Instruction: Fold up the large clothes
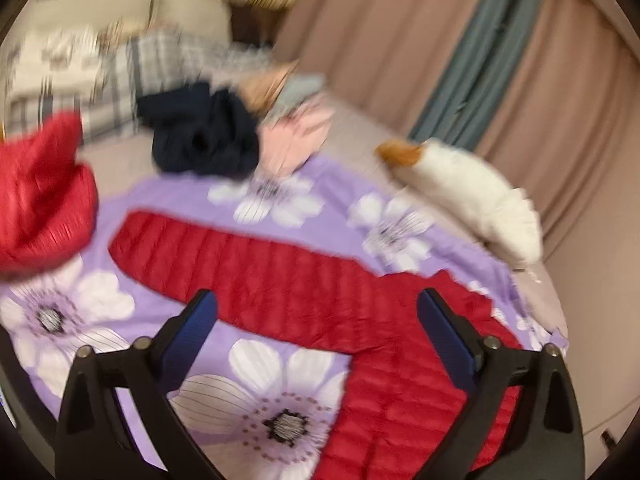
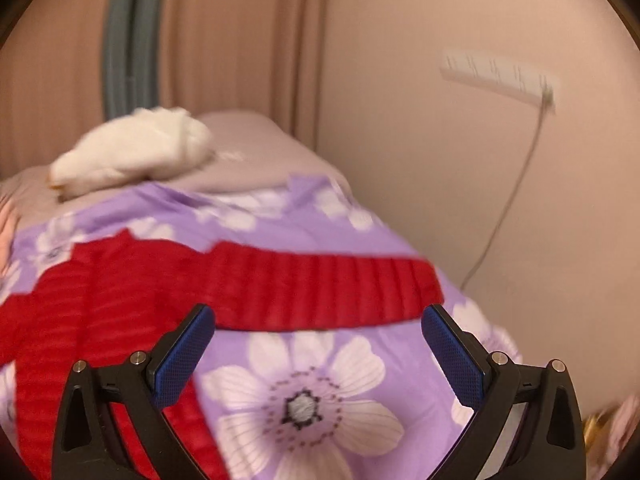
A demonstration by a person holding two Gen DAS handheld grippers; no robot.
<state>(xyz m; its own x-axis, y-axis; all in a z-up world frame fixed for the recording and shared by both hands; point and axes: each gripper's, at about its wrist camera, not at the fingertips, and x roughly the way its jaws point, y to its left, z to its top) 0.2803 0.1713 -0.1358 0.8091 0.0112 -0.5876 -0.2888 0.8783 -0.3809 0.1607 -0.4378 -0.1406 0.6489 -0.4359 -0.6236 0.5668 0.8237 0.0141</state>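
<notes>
A red quilted jacket (image 1: 288, 276) lies spread flat on the purple flowered bedspread (image 1: 248, 396). One sleeve stretches left across the bed in the left wrist view. In the right wrist view the jacket (image 2: 120, 300) shows its other sleeve (image 2: 340, 288) reaching right toward the bed's edge. My left gripper (image 1: 318, 308) hovers above the jacket, open, with nothing between its blue pads. My right gripper (image 2: 318, 318) is also open and holds nothing, just above the right sleeve's lower edge. Both views are blurred.
A second red garment (image 1: 44, 200) sits bunched at the left. Dark navy clothes (image 1: 204, 136) and pink clothes (image 1: 296, 136) are piled at the back, near checked bedding (image 1: 132, 72). A white plush toy (image 1: 476, 196) lies by the curtain. A power strip (image 2: 500, 76) hangs on the wall.
</notes>
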